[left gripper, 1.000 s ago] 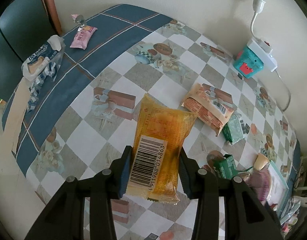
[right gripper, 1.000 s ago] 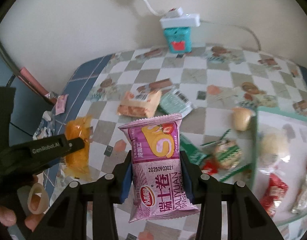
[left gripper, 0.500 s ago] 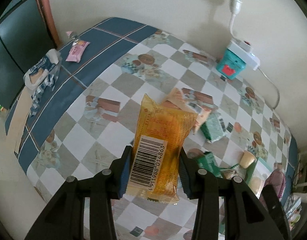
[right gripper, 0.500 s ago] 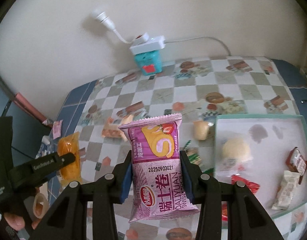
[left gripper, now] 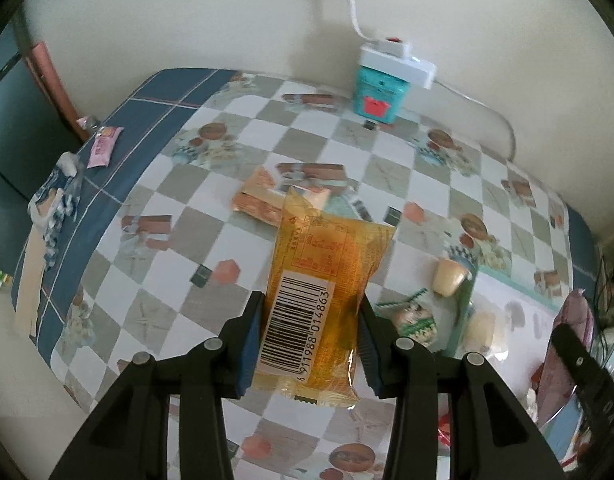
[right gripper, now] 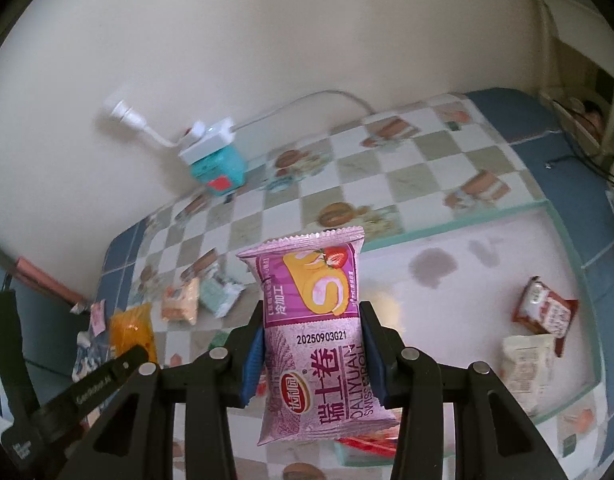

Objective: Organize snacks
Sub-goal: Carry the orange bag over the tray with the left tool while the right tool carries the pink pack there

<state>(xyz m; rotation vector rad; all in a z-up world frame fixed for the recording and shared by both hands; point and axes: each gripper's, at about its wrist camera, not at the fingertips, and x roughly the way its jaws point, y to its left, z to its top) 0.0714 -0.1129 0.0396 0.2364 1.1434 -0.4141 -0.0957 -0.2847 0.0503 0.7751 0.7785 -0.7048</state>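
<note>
The left gripper (left gripper: pixel 311 338) clamped a glossy orange packet (left gripper: pixel 325 280), barcode end nearest, long axis pointing away over the checkered table (left gripper: pixel 155 240), while the right gripper (right gripper: pixel 311 350) pinched an upright crinkled pink packet (right gripper: pixel 319 332) reading "DALIYUAN SWISS ROLL" above the tray's (right gripper: pixel 459 224) near edge.

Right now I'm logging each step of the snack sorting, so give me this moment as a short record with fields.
left tool: shut on orange snack pack, held above the checked tablecloth
right tool: shut on pink Swiss roll pack, held over the tray
in tray: red snack pack, white snack pack
loose on cloth: peach wafer pack, green pack
</note>
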